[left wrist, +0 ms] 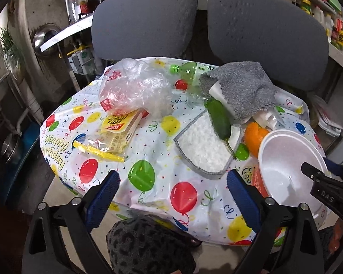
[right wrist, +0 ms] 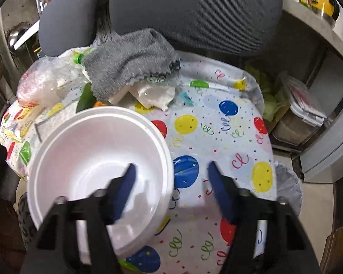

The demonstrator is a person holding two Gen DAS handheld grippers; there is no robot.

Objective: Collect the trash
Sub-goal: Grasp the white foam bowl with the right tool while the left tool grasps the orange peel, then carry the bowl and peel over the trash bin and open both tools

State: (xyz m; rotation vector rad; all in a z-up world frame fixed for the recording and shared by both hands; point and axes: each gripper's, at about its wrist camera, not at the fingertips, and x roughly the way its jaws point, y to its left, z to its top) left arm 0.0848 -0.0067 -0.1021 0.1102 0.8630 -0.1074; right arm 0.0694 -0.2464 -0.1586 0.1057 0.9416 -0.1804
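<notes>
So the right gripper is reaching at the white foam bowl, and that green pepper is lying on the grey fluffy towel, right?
Not quite. The green pepper lies on the white cloth with grey edging, not on the grey fluffy towel, as the left wrist view shows. The right gripper is indeed open at the white foam bowl.

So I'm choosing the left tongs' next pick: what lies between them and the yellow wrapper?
Only bare balloon tablecloth separates the open left tongs from the yellow wrapper; nothing is in the way. The left wrist view shows it.
</notes>
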